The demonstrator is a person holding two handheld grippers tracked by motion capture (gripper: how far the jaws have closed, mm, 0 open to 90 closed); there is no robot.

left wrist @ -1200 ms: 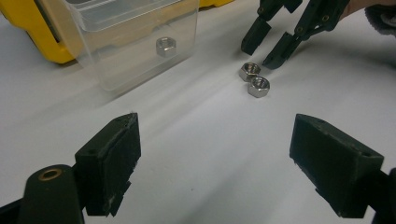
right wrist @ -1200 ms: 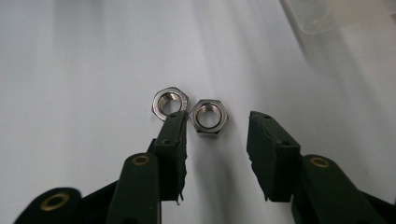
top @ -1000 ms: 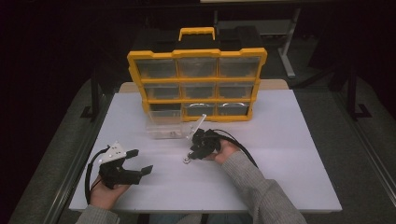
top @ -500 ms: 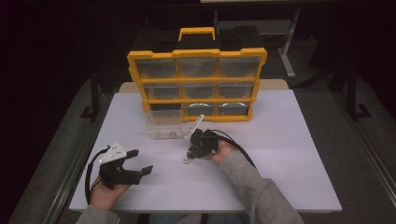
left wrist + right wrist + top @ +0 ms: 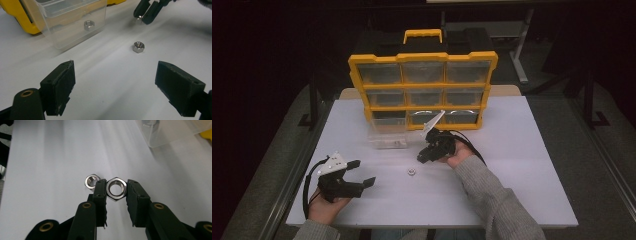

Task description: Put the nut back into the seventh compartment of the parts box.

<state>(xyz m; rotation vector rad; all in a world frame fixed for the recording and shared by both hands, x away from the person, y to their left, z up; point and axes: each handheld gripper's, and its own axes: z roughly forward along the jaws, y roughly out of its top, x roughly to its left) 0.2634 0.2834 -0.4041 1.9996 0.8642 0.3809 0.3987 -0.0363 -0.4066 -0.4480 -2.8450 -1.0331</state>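
Left gripper (image 5: 362,172) resting on white table (image 5: 522,165), jaws spread and empty; right gripper (image 5: 116,190) pinching small shiny steel hex nut (image 5: 116,189) across opposite flats, lifted above table — judged rigid, light, slippery, best held flat-to-flat.

Steel hex nut (image 5: 116,189), shiny, bore facing the camera, pinched by its flats, lifted off the white tabletop. Second, matching nut (image 5: 91,181) lying flat on the table just beside it.
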